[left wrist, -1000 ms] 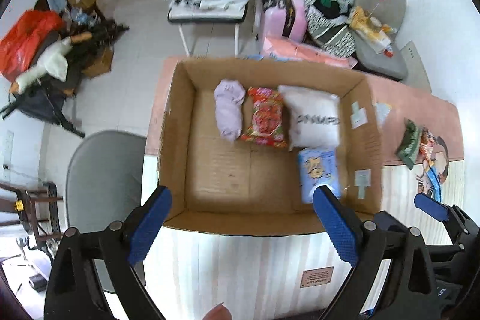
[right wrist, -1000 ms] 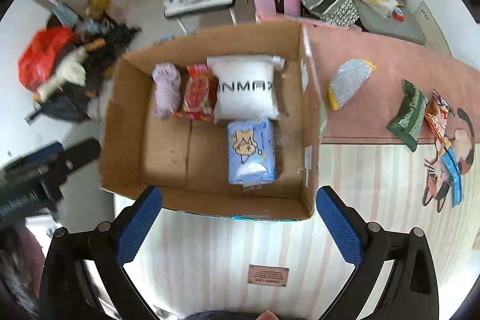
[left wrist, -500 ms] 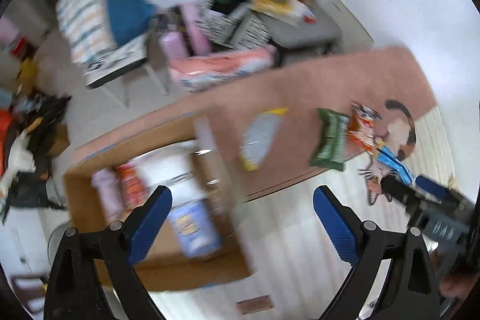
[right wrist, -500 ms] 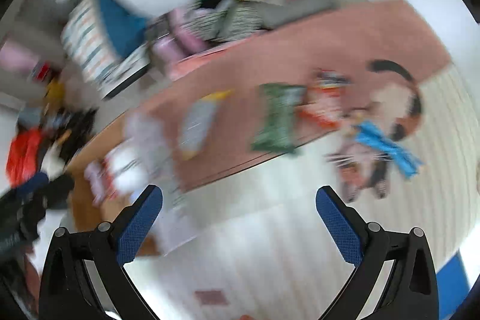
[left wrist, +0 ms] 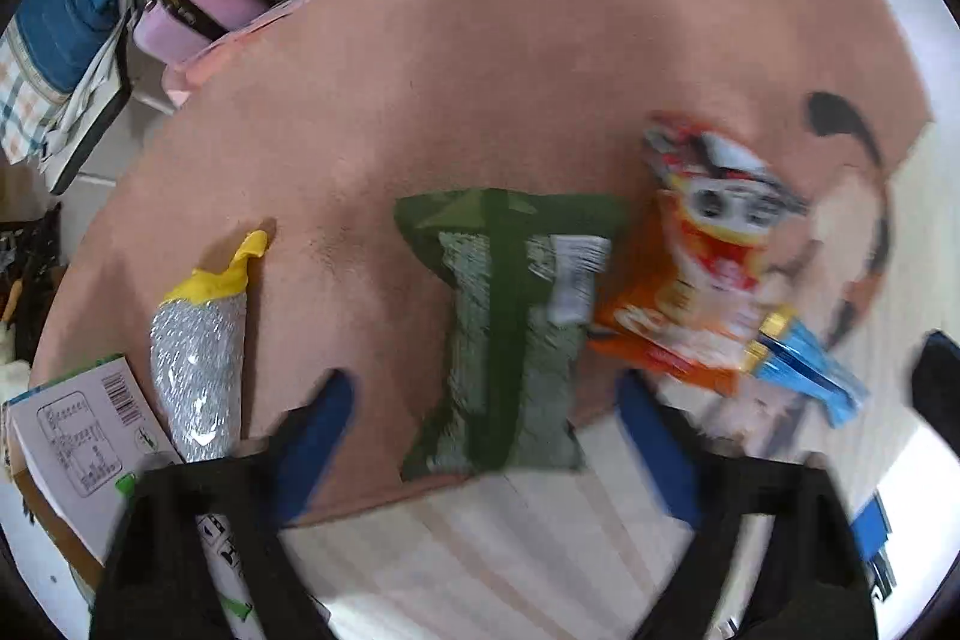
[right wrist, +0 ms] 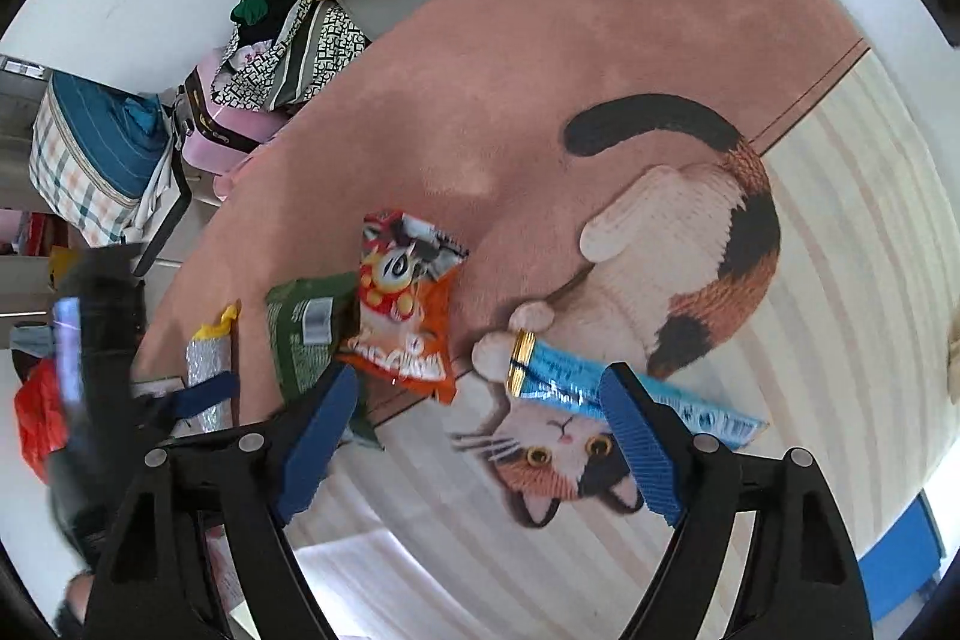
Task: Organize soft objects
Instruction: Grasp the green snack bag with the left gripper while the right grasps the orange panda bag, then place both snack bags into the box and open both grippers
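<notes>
**Closing on the green packet for the box**

Keep the left tool (left wrist: 483, 382), spread wide and gripping nothing, lined up on the green packet (left wrist: 504, 328), which lies flat on the pink cat mat (left wrist: 540, 70) covering the bench, its near end between the two blue fingers; judged to be the next pick, since nothing else sits so squarely in that gap.

Lower straight down rather than sweeping in; note the orange snack packet (left wrist: 690, 280) touching or overlapping the green one's right edge, so bring the right-hand finger down just inside that seam to avoid pinching both.

Pinch across the narrow width near the middle; expect a soft, air-filled bag to buckle and slip, so close gently until the film wrinkles, then lift slowly and check for sag before swinging over.

Leave the silver packet with the yellow end (left wrist: 198, 364) alone for now; lies apart to the left, just beside the cardboard box (left wrist: 72, 430), whose corner shows at the lower left edge; carry the green packet that way and clear the box wall before letting go.

Hold the right tool (right wrist: 480, 376) clear meanwhile; also wide and empty, hovering above the blue stick packet (right wrist: 558, 382) lying across the printed cat's paws; a fair next target, narrow enough to need a grip square across its length.

Allow for heavy blur in the left view; cannot tell the exact height above the mat.
</notes>
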The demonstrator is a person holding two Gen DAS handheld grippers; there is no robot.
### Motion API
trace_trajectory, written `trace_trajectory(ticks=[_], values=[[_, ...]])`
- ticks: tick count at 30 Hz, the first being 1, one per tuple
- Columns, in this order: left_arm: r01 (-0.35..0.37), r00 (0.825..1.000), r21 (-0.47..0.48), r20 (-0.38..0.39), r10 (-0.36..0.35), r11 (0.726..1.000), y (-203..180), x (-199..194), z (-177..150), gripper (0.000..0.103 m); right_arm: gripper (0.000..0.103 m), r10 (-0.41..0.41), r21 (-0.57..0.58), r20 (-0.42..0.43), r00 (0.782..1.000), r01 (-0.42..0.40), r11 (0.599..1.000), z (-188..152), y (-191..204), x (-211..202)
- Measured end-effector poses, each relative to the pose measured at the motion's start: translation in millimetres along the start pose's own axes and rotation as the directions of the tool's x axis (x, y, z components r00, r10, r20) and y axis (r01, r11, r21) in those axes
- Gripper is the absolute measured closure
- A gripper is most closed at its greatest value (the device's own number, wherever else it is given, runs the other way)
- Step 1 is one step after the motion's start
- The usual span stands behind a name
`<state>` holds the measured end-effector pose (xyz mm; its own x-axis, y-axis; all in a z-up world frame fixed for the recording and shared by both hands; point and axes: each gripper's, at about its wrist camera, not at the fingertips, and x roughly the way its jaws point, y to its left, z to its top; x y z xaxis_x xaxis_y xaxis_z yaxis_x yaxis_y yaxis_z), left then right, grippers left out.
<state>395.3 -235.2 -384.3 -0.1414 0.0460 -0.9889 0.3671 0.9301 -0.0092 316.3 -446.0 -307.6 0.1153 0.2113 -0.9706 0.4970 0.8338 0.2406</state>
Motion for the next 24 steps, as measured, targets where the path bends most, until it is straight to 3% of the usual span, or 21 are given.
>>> trace_trajectory(ticks=[4, 10, 17, 18, 19, 20, 21, 24], values=[[0.067, 0.998, -0.125, 0.002, -0.067, 0.99, 24.8, 3.6, 0.9, 0.057, 0.018, 0.03, -0.003, -0.051, 0.998, -0.03, 1.0, 12.7, 10.7, 27.8], [0.099, 0.995, -0.194, -0.011, -0.103, 0.976, 42.2, 11.0, 3.6, 0.054, 0.018, 0.028, 0.001, -0.133, 0.991, -0.028, 1.0, 26.9, 33.9, 79.6], [0.12, 0.99, -0.205, -0.049, -0.132, 0.971, 50.1, 21.0, 13.2, 0.049, 0.018, -0.006, -0.005, -0.179, 0.984, 0.005, 1.0, 31.1, 53.0, 113.5], [0.119, 0.99, -0.207, -0.046, -0.132, 0.971, 49.6, 20.5, 13.8, 0.052, 0.018, -0.014, -0.007, -0.188, 0.982, 0.013, 1.0, 32.4, 55.4, 118.6], [0.121, 0.99, -0.212, -0.042, -0.133, 0.97, 49.3, 18.9, 13.7, 0.061, 0.019, -0.021, -0.009, -0.195, 0.981, 0.02, 1.0, 32.1, 56.6, 122.5], [0.125, 0.99, -0.216, -0.038, -0.136, 0.968, 51.0, 17.8, 15.5, 0.068, 0.031, -0.028, -0.011, -0.2, 0.979, 0.026, 1.0, 32.4, 58.5, 126.5], [0.119, 0.991, -0.219, -0.033, -0.129, 0.968, 50.6, 14.6, 14.7, 0.07, 0.056, -0.042, -0.016, -0.208, 0.977, 0.04, 0.999, 31.2, 58.8, 131.3], [0.107, 0.994, -0.207, 0.0, -0.11, 0.972, 47.6, -2.1, 9.2, 0.075, 0.068, -0.079, -0.04, -0.175, 0.981, 0.073, 0.997, 26.0, 61.6, 126.3]])
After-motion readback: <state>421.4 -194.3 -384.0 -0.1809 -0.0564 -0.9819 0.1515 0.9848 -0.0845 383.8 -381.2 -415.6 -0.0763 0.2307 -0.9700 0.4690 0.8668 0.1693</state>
